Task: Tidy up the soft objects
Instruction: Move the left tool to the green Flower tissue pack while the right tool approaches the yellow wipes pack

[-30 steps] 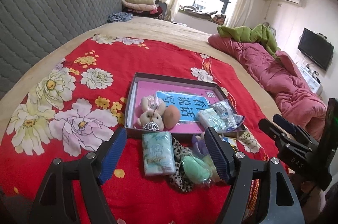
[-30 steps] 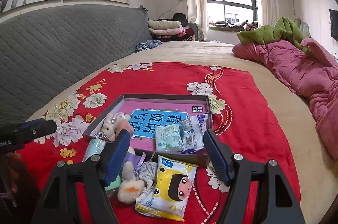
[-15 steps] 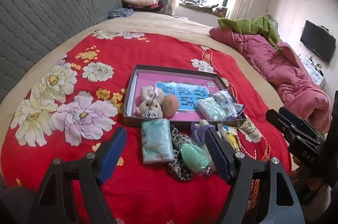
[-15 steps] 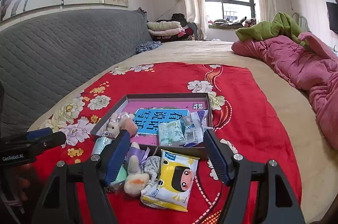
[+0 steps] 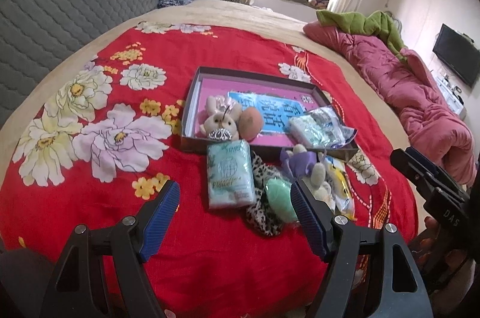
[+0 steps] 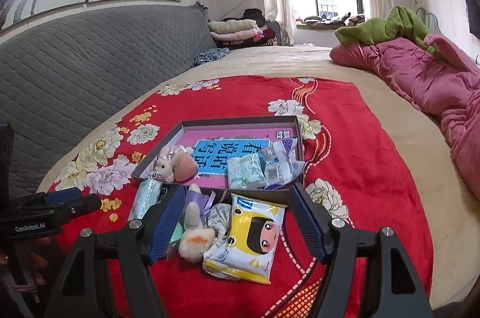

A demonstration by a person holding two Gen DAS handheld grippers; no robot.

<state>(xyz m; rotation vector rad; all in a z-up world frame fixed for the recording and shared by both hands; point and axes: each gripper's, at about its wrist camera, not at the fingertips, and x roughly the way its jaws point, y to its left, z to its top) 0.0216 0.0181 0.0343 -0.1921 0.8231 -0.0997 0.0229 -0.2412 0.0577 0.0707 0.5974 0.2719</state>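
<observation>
A shallow dark box (image 5: 192,96) (image 6: 240,121) with a pink floor lies on a red flowered blanket (image 5: 90,168). Inside it sit a plush rabbit (image 5: 220,124) (image 6: 165,166) and clear tissue packets (image 5: 321,129) (image 6: 264,168). In front of the box lie a teal tissue pack (image 5: 229,175), a leopard-print cloth (image 5: 261,216), a green soft piece (image 5: 280,198), a purple plush (image 5: 300,163) (image 6: 196,202) and a yellow wipes pack (image 6: 250,240). My left gripper (image 5: 234,199) hovers open before the teal pack. My right gripper (image 6: 235,204) hovers open over the wipes pack.
A grey quilted headboard (image 6: 90,54) runs along the left. A pink quilt (image 6: 435,84) with a green blanket (image 6: 387,28) lies at the right. Folded clothes (image 6: 237,30) are stacked far back by the window.
Both views have tilted down slightly, so the box and the pile sit higher in each picture. Both grippers stay open and nothing on the blanket has moved.
</observation>
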